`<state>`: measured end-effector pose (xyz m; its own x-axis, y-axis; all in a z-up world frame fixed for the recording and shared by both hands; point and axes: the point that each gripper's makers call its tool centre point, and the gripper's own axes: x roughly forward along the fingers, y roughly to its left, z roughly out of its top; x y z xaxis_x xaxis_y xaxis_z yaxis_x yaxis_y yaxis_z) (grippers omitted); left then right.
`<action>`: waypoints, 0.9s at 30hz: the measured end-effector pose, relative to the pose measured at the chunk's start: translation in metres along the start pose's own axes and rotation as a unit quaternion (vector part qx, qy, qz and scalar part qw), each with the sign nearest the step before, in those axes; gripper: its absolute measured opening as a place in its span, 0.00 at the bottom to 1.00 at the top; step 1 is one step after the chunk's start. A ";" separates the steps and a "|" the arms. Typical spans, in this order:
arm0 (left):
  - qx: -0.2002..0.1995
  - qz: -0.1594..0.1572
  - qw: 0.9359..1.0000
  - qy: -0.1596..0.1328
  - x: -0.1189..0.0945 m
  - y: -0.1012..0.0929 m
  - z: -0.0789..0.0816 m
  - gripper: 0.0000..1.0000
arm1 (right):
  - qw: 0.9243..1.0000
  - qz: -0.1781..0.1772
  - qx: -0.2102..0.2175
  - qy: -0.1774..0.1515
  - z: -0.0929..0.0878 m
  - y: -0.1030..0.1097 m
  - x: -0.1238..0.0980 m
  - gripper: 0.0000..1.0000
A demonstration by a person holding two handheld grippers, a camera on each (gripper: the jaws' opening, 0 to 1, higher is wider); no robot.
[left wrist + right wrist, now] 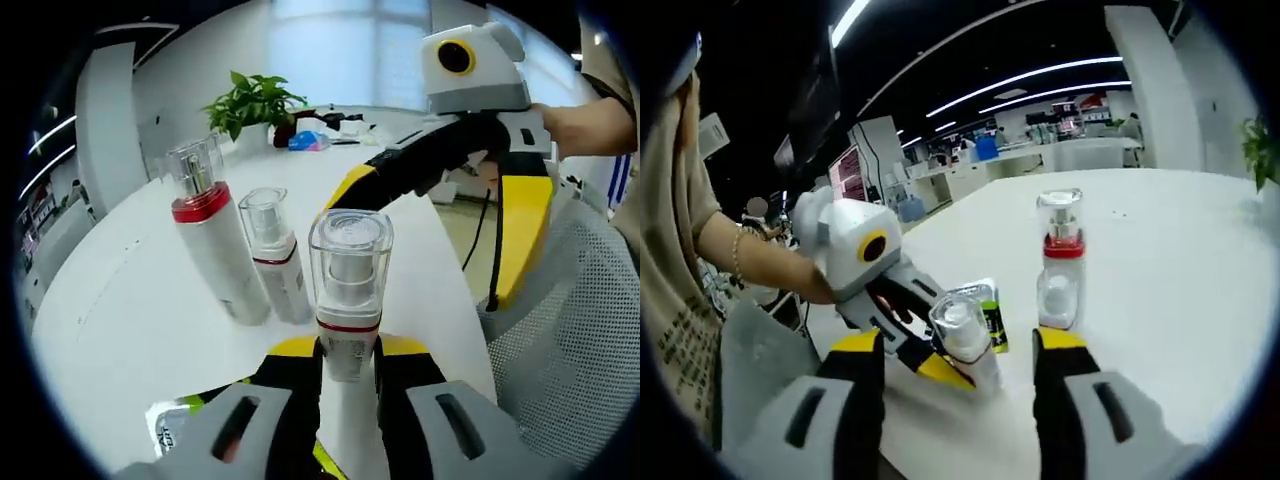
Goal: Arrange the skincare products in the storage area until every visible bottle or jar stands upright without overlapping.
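The left gripper (348,375) clamps an upright pump bottle (349,290); placing step underway, release beside the standing bottles (240,250) follows.

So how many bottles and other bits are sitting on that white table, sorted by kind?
Pump bottles with clear caps: 3, namely the tall bottle, the short bottle, and the held bottle between the left claw's jaws.
Green-labelled flat packets: 1, the packet.
Potted plants: 1, the plant.
Total: 5
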<state>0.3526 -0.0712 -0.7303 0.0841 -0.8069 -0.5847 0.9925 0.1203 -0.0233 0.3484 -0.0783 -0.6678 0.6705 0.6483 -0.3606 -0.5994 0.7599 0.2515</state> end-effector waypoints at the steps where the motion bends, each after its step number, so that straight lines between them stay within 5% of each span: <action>1: -0.001 -0.002 1.000 0.002 0.002 0.002 -0.002 0.16 | 1.000 -0.006 0.001 -0.002 0.000 -0.003 -0.001 0.67; 7: -0.001 -0.007 1.000 -0.002 0.006 0.014 -0.007 0.16 | 1.000 -0.029 0.009 -0.003 -0.004 -0.014 -0.006 0.73; 27: 0.023 -0.004 1.000 -0.008 0.019 0.053 0.001 0.16 | 0.999 -0.047 0.022 0.005 -0.014 -0.021 -0.009 0.73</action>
<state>0.4074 -0.0811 -0.7416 0.0767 -0.8175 -0.5708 0.9962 0.0864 0.0102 0.3486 -0.1005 -0.6825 0.7181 0.5737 -0.3939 -0.5142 0.8189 0.2551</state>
